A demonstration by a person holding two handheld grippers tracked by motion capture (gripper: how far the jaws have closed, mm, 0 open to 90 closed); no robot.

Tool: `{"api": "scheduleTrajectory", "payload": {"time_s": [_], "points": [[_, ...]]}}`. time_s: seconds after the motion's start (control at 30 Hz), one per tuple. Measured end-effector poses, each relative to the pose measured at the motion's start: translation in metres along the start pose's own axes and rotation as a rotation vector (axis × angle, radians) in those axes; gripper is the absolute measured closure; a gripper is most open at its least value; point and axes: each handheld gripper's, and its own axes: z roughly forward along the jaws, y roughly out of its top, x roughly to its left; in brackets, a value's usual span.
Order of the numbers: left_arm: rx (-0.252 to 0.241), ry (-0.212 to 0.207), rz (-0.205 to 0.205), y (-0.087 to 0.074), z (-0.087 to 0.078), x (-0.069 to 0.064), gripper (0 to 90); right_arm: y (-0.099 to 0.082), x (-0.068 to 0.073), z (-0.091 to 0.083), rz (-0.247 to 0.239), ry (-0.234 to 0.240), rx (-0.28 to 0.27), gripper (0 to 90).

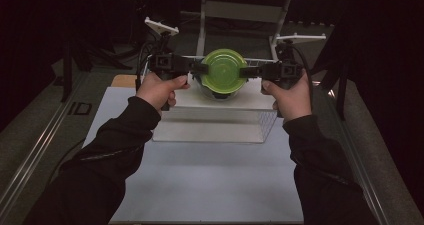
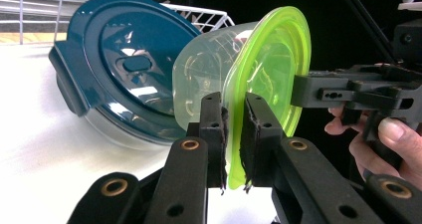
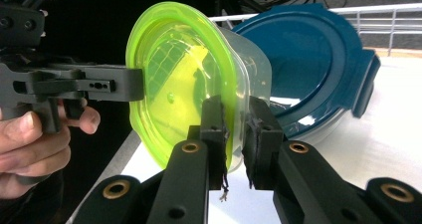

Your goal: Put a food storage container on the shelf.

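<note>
A clear plastic tub with a lime-green lid point(image 1: 223, 71) hangs tipped on its side above the white rack, lid facing the camera. My left gripper point(image 1: 200, 69) is shut on the lid's left rim, which shows pinched between the pads in the left gripper view point(image 2: 234, 109). On the opposite rim my right gripper point(image 1: 246, 72) is shut as well, its pads squeezing the green edge point(image 3: 234, 109). Just behind the tub leans a glass container with a dark teal lid point(image 2: 124, 69) point(image 3: 308, 59), resting on the white surface.
A white wire rack point(image 1: 260, 127) stands on the pale table top point(image 1: 215, 185), its rail visible at the back point(image 2: 30, 10). A metal frame point(image 1: 245, 10) rises beyond it. Dark floor and rails flank the table on both sides.
</note>
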Motion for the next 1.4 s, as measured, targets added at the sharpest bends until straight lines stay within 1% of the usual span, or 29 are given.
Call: {"api": "scheduleTrajectory", "payload": {"time_s": [0.03,0.07,0.1,0.17,0.23,0.3,0.33,0.37,0.43,0.5,0.6,0.63,0.67,0.7,0.73,0.77,0.8,0.83,0.9,0.97,1.03,1.07,1.1,1.13,1.17,1.2,1.27,1.37,1.4], "points": [[0.001,0.006,0.001,0.001,0.002,0.001,79.9,0.002,-0.001,0.001,0.000,-0.010,0.000,80.4],[-0.003,0.006,-0.010,0.003,0.003,0.002,79.9,0.003,-0.002,0.002,0.003,-0.015,0.003,80.3],[-0.004,0.004,-0.014,0.004,0.004,0.003,79.8,0.004,-0.004,0.004,0.014,-0.014,0.001,80.2],[-0.006,0.000,-0.020,0.007,0.005,0.004,79.7,0.006,-0.006,0.004,0.029,-0.004,-0.002,80.1],[-0.005,0.002,-0.011,0.009,0.006,0.004,79.1,0.008,-0.009,0.005,0.041,0.009,-0.002,79.3],[-0.018,0.006,-0.011,0.010,0.008,0.005,78.2,0.011,-0.011,0.007,0.043,0.009,0.002,78.5],[-0.024,0.017,-0.008,0.011,0.009,0.006,77.5,0.012,-0.012,0.008,0.049,0.013,0.000,78.2],[-0.028,0.010,-0.014,0.012,0.010,0.008,76.8,0.013,-0.012,0.008,0.053,0.019,-0.001,77.7],[-0.036,0.007,-0.017,0.014,0.011,0.010,76.0,0.016,-0.013,0.010,0.050,0.005,-0.006,76.7],[-0.048,0.006,-0.024,0.015,0.012,0.013,74.9,0.019,-0.014,0.012,0.056,0.004,-0.010,75.7],[-0.055,0.013,-0.024,0.015,0.013,0.014,72.5,0.021,-0.016,0.013,0.059,-0.003,-0.008,74.7],[-0.069,0.019,-0.024,0.016,0.017,0.017,67.7,0.023,-0.019,0.016,0.070,-0.005,-0.006,70.2],[-0.069,0.019,-0.024,0.016,0.017,0.017,67.0,0.024,-0.021,0.016,0.073,-0.004,-0.007,69.5],[-0.071,0.019,-0.012,0.016,0.018,0.018,67.0,0.024,-0.021,0.016,0.073,-0.004,-0.007,69.5],[-0.081,0.026,-0.007,0.017,0.019,0.018,65.3,0.025,-0.025,0.018,0.093,0.010,-0.013,68.4],[-0.081,0.026,-0.007,0.017,0.019,0.018,65.2,0.025,-0.025,0.018,0.093,0.010,-0.013,68.4],[-0.092,0.040,-0.002,0.017,0.020,0.018,63.6,0.025,-0.027,0.019,0.099,0.013,-0.016,67.3],[-0.093,0.039,-0.004,0.017,0.020,0.018,63.2,0.025,-0.027,0.019,0.101,0.012,-0.019,67.4],[-0.097,0.047,0.001,0.017,0.021,0.019,60.0,0.026,-0.027,0.019,0.098,0.002,-0.022,66.1],[-0.097,0.044,0.001,0.017,0.021,0.019,59.9,0.027,-0.027,0.019,0.097,0.003,-0.024,64.4],[-0.100,0.038,0.003,0.017,0.022,0.018,57.9,0.028,-0.026,0.019,0.088,0.007,-0.028,61.9],[-0.092,0.046,0.016,0.017,0.021,0.017,57.8,0.028,-0.025,0.019,0.084,0.012,-0.034,59.9],[-0.092,0.046,0.016,0.017,0.021,0.017,55.4,0.028,-0.024,0.018,0.080,0.012,-0.041,57.5],[-0.111,0.072,0.035,0.017,0.019,0.013,54.2,0.029,-0.022,0.017,0.059,-0.001,-0.053,53.8],[-0.111,0.072,0.035,0.017,0.019,0.013,52.6,0.029,-0.021,0.016,0.047,-0.004,-0.060,51.4],[-0.120,0.058,0.026,0.018,0.016,0.013,51.3,0.029,-0.020,0.015,0.044,0.007,-0.061,51.2],[-0.120,0.055,0.019,0.017,0.016,0.014,51.3,0.028,-0.019,0.015,0.032,0.006,-0.042,49.0],[-0.117,0.053,0.022,0.016,0.016,0.014,50.6,0.027,-0.018,0.017,0.025,-0.011,-0.039,49.0],[-0.117,0.049,0.023,0.014,0.015,0.014,50.6,0.026,-0.019,0.016,0.020,-0.031,-0.047,48.5]]}}
